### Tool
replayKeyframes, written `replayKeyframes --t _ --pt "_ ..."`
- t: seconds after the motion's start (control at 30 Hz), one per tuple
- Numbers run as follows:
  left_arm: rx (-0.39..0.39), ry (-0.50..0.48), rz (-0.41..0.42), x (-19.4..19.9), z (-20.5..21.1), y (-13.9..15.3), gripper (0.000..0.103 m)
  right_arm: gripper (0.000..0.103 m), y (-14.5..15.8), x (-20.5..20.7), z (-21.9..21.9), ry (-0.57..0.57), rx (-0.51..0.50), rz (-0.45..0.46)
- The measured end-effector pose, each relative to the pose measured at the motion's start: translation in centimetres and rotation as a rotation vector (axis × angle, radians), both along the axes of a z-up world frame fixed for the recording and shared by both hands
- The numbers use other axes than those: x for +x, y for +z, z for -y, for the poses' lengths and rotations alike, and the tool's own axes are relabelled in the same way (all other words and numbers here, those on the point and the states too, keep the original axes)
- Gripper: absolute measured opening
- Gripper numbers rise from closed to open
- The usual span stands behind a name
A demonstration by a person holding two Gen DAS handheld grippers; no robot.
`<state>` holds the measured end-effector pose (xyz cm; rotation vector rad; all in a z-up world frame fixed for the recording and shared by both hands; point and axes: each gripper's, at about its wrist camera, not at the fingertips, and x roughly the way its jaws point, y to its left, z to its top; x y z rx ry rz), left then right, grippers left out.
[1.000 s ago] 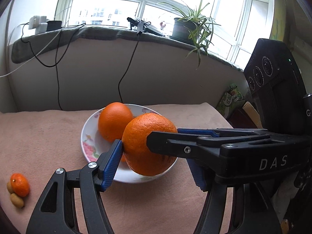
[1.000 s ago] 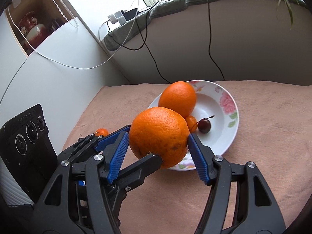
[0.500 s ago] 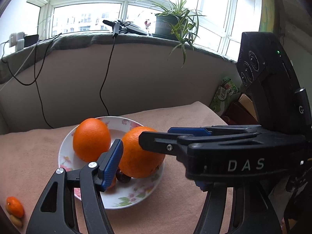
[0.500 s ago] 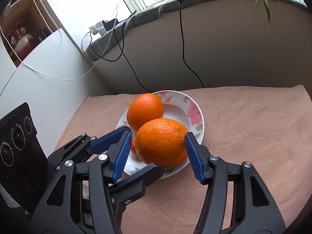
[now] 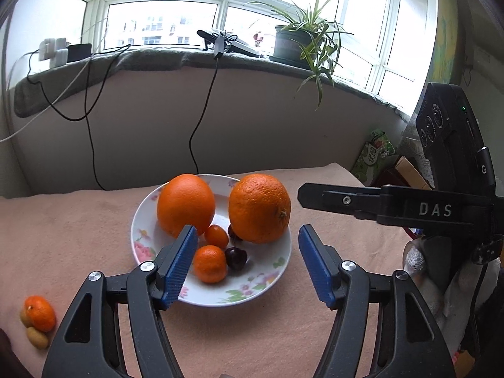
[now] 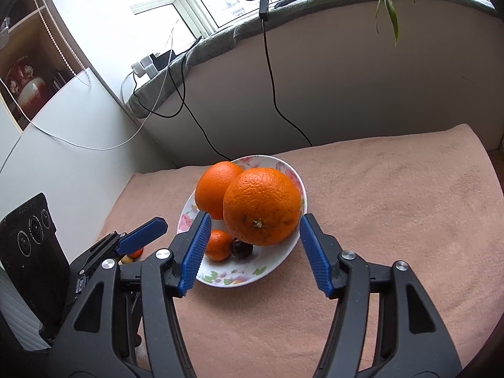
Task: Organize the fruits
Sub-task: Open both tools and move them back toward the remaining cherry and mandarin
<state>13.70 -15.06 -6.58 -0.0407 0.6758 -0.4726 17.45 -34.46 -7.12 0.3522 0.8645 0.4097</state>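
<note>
A white flowered plate (image 5: 274, 271) on the pink cloth holds two big oranges, two small mandarins and dark cherries. The nearer big orange (image 6: 261, 206) (image 5: 259, 208) rests in the plate beside the other orange (image 5: 186, 208). My right gripper (image 6: 255, 253) stands just before it, jaws opening, and the blue pads flank the orange without touching it. My left gripper (image 5: 249, 264) hovers over the plate's near side above a mandarin (image 5: 209, 264) and a cherry (image 5: 235, 257), jaws opening with nothing pressed between them. Each gripper shows at the edge of the other's view.
A small mandarin (image 5: 39, 312) and two small yellowish fruits (image 5: 37, 337) lie on the cloth at the far left. Behind the table runs a low wall with dangling black cables (image 5: 201, 119) and a potted plant (image 5: 293, 44) on the sill. Boxes (image 5: 378, 154) stand right.
The big orange, held in the right gripper above the plate, came down into the plate and was let go. Both pairs of jaws widened and the left gripper's pad came off the orange.
</note>
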Motion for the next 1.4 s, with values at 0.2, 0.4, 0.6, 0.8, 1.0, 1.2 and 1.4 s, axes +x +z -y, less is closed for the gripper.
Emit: replayKeyframes --t 0.2,0.4,0.6,0.8,1.0,1.2,1.4 --pt "0.008 0.03 -0.014 -1.6 -1.9 -0.2 0.079 0.079 0.8 -1.5 -0.7 0.003 -0.031 0.029" --pt "0.024 0.066 -0.012 -3.3 -3.7 0.0 0.079 0.079 1.2 -3.1 -2.5 0.031 -0.072 0.055" --pt "0.039 0.11 -0.002 -4.9 -5.9 0.0 0.079 0.079 1.7 -4.8 -4.6 0.061 -0.103 0.091" --pt "0.053 0.162 -0.028 -6.3 -9.0 -0.8 0.079 0.079 1.5 -6.2 -7.5 0.114 -0.16 0.128" --pt "0.061 0.232 -0.026 -7.9 -12.4 -1.0 0.079 0.079 1.0 -7.2 -10.8 0.192 -0.213 0.159" --pt "0.073 0.317 -0.04 -9.1 -16.0 -1.7 0.079 0.079 0.1 -7.4 -13.7 0.26 -0.229 0.155" --pt "0.093 0.407 -0.065 -9.7 -19.6 -2.5 0.079 0.079 -0.6 -7.1 -16.8 0.33 -0.25 0.141"
